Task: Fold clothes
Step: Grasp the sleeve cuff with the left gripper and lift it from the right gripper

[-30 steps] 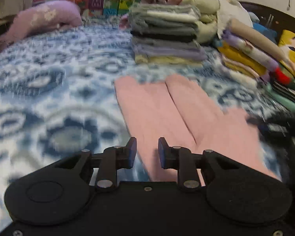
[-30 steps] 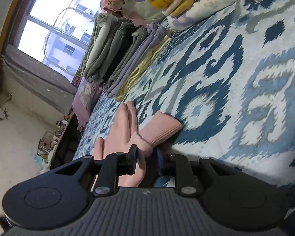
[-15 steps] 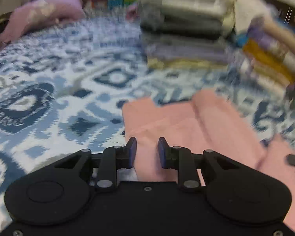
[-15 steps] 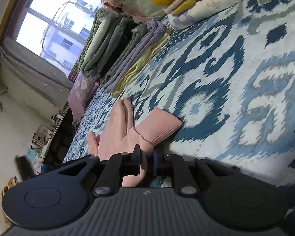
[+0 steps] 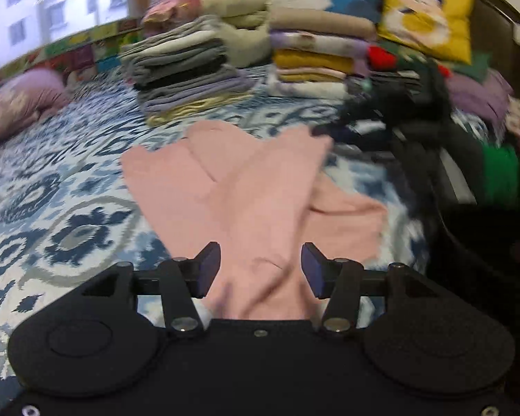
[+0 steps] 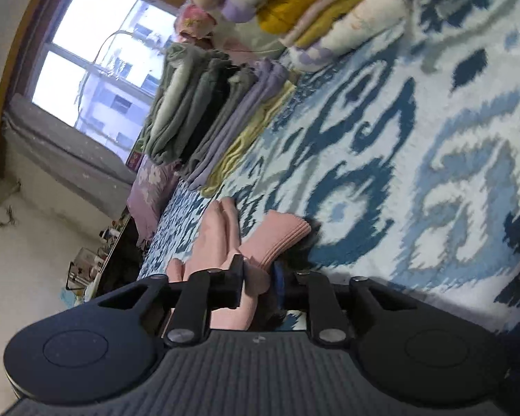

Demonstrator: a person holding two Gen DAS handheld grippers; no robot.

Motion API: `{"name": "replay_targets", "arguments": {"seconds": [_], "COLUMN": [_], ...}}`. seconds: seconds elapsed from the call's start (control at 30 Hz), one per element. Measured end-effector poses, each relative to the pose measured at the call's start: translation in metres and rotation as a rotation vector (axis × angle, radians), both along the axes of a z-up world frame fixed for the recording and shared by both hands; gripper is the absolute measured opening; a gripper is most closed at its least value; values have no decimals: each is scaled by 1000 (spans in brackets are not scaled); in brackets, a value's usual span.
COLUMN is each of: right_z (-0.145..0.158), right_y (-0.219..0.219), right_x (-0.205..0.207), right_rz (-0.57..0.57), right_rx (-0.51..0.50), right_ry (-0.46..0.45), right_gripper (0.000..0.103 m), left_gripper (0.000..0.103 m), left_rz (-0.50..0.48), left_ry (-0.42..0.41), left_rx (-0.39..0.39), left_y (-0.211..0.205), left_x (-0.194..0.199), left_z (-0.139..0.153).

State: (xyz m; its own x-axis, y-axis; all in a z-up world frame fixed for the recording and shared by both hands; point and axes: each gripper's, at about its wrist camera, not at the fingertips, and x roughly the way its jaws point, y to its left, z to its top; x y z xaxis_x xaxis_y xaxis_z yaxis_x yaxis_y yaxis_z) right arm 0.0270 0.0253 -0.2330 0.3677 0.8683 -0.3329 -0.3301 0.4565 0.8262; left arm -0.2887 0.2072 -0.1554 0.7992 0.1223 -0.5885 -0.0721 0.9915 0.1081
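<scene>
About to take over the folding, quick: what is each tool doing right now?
Left tool: open, jaws just widened, pink garment between them, not gripped.
Right tool: shut on the pink garment.

Bed cover [image 5: 69, 208]: blue and white pattern.
Window [image 6: 97, 66]: bright, buildings outside.
Yellow cushion [image 5: 430, 20]: against headboard.
Purple pillow [image 5: 20, 104]: far edge.

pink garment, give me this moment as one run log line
left tongs: just opened, pads clear of pink garment | right tongs: shut on pink garment | garment: partly folded on patterned bedspread
</scene>
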Motion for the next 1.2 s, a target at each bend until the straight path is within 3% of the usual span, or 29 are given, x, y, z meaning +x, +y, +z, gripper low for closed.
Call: {"name": "replay_targets", "arguments": {"seconds": [0.1,0.17,0.33,0.4,0.47,0.5,0.57,0.7,0.83,1.2], "right_z": [13,24,51,61,72,77,89,109,123,126], "right_y": [2,3,13,20,29,35,50,88,137,259], "right_x": [-3,-7,-16,-15,-14,-12,-9,-6,-9,-36], "right_rz": [2,5,7,0,-7,-9,-12,8,59,239], "right_rx": [-30,-52,-119,-137,-159,-170,-193,-259,-343,-576], "right_ry": [-31,-53,-90,-88,-91,-92,-95,-133,-202,-381], "right_gripper": [15,14,14,13,13,13,13,12,12,12], "left_gripper": [50,36,29,23,8,6,6,5,5,5], "left_rz": [-14,-10,-44,-45,-47,-38,-25,44,94,172], "left_ry": [30,31,53,44,43,50,42,-6,-32,-52], "left_rx": [143,197,374,393,413,404,322,19,-207,-575], "left_y": [-20,-25,-31,-30,-29,-28,-18,15,43,83], "left_x": [4,9,9,8,6,5,3,-3,-8,-18], "left_z": [-17,-27,-47,-50,-52,-52,-49,-36,-33,-40]}}
